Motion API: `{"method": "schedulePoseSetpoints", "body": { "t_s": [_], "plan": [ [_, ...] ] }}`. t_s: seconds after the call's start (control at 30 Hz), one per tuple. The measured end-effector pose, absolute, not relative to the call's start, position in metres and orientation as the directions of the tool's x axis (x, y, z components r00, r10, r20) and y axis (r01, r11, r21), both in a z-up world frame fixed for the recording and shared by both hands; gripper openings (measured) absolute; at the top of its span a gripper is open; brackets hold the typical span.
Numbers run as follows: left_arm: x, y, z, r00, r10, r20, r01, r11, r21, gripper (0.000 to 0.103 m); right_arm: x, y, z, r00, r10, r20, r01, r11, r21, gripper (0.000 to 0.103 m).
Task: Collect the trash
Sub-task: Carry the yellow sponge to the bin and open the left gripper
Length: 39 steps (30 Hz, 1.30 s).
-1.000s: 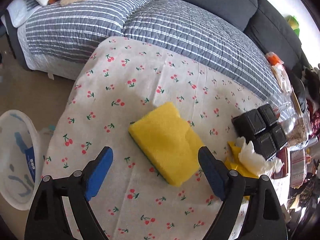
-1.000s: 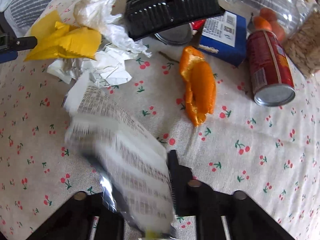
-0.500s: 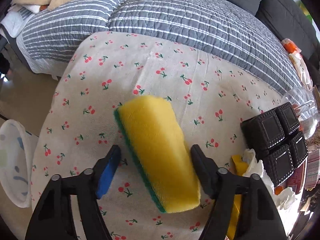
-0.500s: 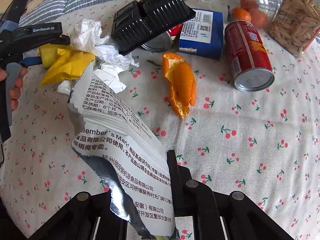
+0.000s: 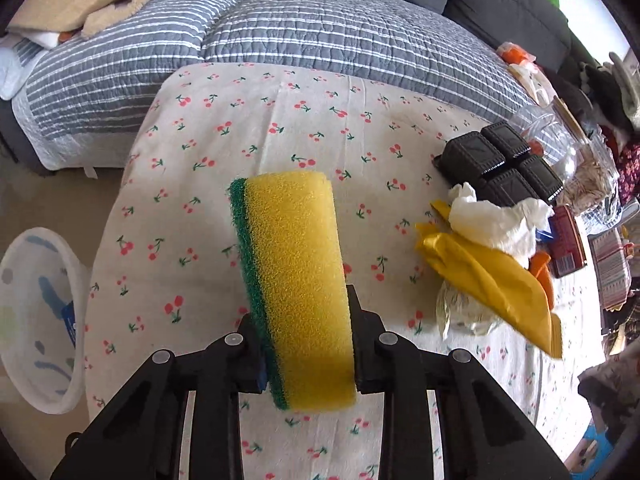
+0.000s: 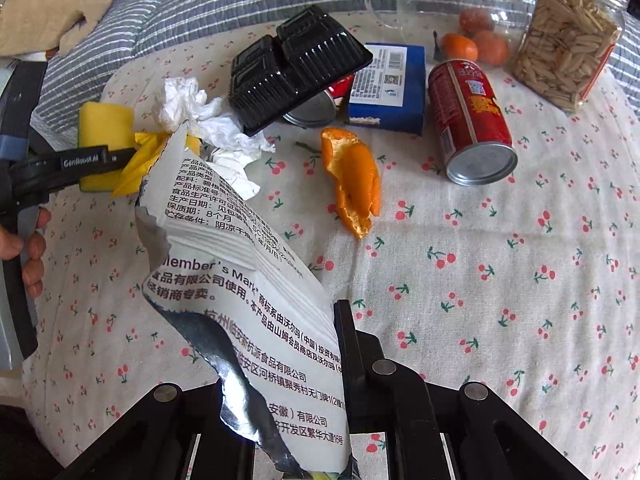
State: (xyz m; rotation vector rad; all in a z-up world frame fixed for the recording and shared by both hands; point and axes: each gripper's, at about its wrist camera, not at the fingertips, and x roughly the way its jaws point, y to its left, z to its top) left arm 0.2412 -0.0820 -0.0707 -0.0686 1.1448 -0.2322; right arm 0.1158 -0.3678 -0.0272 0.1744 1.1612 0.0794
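My left gripper (image 5: 304, 344) is shut on a yellow sponge with a green scrub side (image 5: 292, 280) and holds it on edge above the cherry-print tablecloth (image 5: 248, 128). That sponge also shows in the right wrist view (image 6: 102, 130). My right gripper (image 6: 280, 364) is shut on a torn white printed snack wrapper (image 6: 240, 288), lifted off the table. On the table lie crumpled white tissue (image 6: 200, 120), a yellow wrapper (image 5: 492, 280), a black plastic tray (image 6: 296, 68), orange peel (image 6: 354, 176) and a red can on its side (image 6: 470, 120).
A white bin (image 5: 36, 320) stands on the floor left of the table. A blue box (image 6: 388, 84), a jar of seeds (image 6: 568, 40), a glass jar with small oranges (image 6: 472, 40) and a grey striped sofa cover (image 5: 300, 24) are behind.
My left gripper closed on the sponge and lifted it onto its edge. My right gripper raised the wrapper and pulled back a little from the trash pile.
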Motion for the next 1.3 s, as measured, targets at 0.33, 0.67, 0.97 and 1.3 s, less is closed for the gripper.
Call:
{"method": "schedulePoseSetpoints", "body": {
  "t_s": [0.33, 0.67, 0.97, 1.3],
  "plan": [
    [0.191, -0.011, -0.031, 0.447, -0.295, -0.845, 0.159, 0.955, -0.250, 0.031, 0.115, -0.325, -0.001, 0.430, 0.216, -0.877, -0.011, 0.972, 0.234, 0.011],
    [0.175, 0.091, -0.019, 0.499, -0.242, -0.832, 0.030, 0.965, -0.262, 0.031, 0.128, -0.248, 0.001, 0.427, 0.304, -0.852, -0.120, 0.952, 0.280, 0.011],
    [0.175, 0.165, -0.039, 0.495, -0.149, -0.856, -0.087, 0.972, -0.219, 0.032, 0.152, -0.179, -0.015, 0.375, 0.340, -0.863, -0.186, 0.939, 0.289, 0.011],
    [0.190, 0.200, -0.065, 0.437, -0.116, -0.892, -0.169, 0.963, -0.208, 0.061, 0.177, -0.120, -0.037, 0.322, 0.354, -0.878, -0.230, 0.929, 0.290, 0.011]
  ]
}}
